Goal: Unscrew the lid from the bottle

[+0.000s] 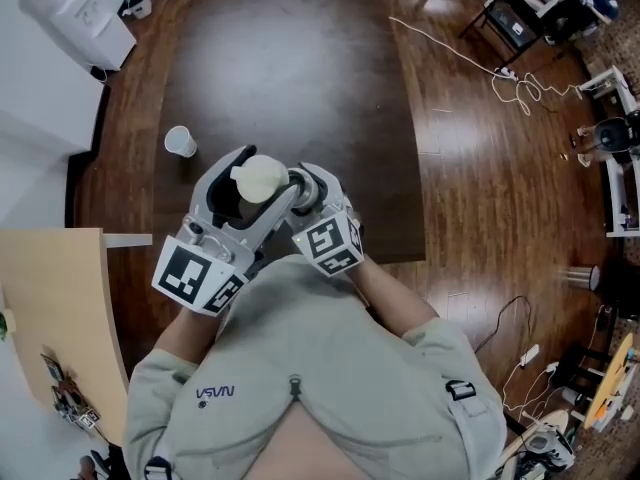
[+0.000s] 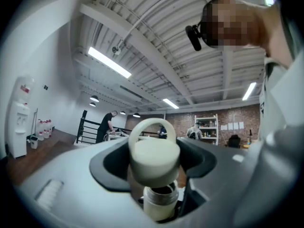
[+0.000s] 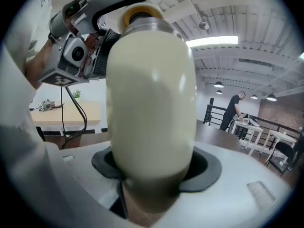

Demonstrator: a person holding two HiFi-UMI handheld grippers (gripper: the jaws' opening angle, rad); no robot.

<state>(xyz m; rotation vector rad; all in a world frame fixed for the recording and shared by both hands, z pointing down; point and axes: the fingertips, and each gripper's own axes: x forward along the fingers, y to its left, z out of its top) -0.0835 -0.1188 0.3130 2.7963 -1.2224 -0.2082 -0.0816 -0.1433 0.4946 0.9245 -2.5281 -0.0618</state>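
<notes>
Nearest the head camera is the person's pale grey-green sweatshirt. Both tools are held close in front of it, above the near edge of the dark brown wooden tabletop.

The left hand-held gripper has its jaws closed on the cream round plastic lid with a loop handle. The right hand-held gripper has its jaws clamped across the body of the cream plastic bottle. Neither item rests on the tabletop.

In the left gripper view the bottle's threaded neck shows just beneath the lid, its mouth dark and open. The lid is judged clear of the threads, so the unscrewing appears complete or all but complete. Whether lid and neck touch cannot be confirmed.

Recommended practice:
- Draw the lid away along the neck's axis, not sideways, so its skirt does not catch the threads.
- Hold the bottle mouth uppermost, since any contents cannot be seen.
- Do not relax the clamp on the smooth bottle body before the bottle is supported.

A small white paper cup stands well apart on the left of the tabletop and poses no obstruction.
</notes>
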